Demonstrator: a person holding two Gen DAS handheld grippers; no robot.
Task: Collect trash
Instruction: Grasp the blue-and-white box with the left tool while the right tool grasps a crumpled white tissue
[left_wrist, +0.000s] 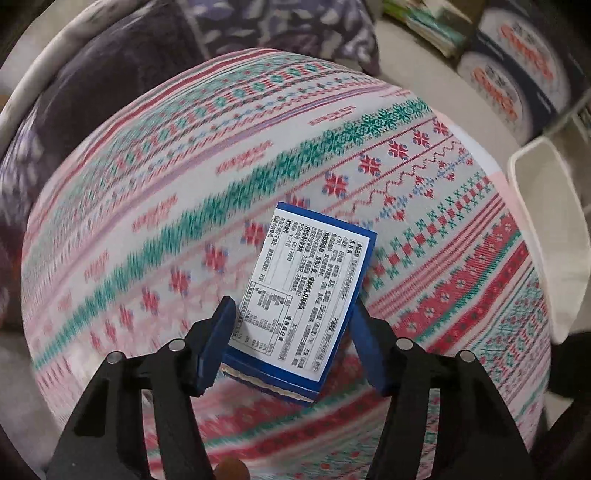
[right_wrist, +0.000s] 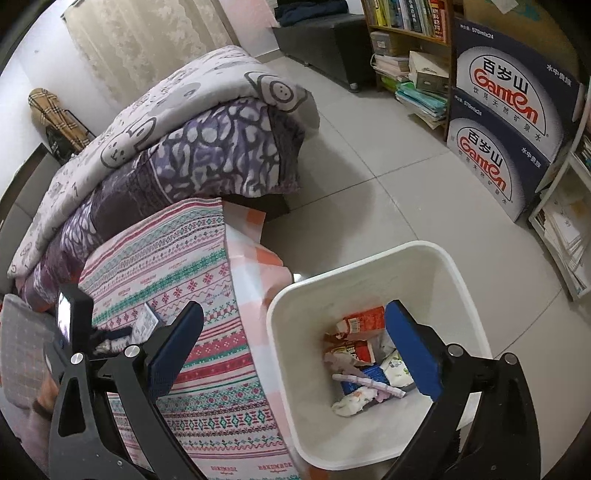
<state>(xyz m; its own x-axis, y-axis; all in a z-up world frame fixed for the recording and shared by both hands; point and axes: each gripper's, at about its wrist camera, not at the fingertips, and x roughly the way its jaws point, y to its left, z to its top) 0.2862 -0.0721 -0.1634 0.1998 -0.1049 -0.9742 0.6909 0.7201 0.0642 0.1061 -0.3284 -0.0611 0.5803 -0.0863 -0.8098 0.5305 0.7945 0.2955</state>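
Note:
A flat blue box with a white printed label (left_wrist: 306, 280) sits between the blue pads of my left gripper (left_wrist: 293, 304), which is shut on its two long edges. The box is sharp while the patterned cloth (left_wrist: 229, 177) beneath it is blurred, and its near end looks raised off the cloth. In the right wrist view the same box (right_wrist: 146, 322) shows small at the left, beside the left gripper's black body (right_wrist: 74, 325). My right gripper (right_wrist: 293, 306) stands open with nothing in it, above the near rim of the white bin (right_wrist: 354, 254), which holds a red carton (right_wrist: 364, 319) and several wrappers.
Folded purple and white quilts (right_wrist: 192, 147) lie behind the patterned cloth. Two stacked water cartons (right_wrist: 513, 122) and a bookshelf with piled papers (right_wrist: 410, 55) line the far wall. Grey floor tiles (right_wrist: 369, 177) surround the bin, whose rim (left_wrist: 546, 221) shows at the right of the left wrist view.

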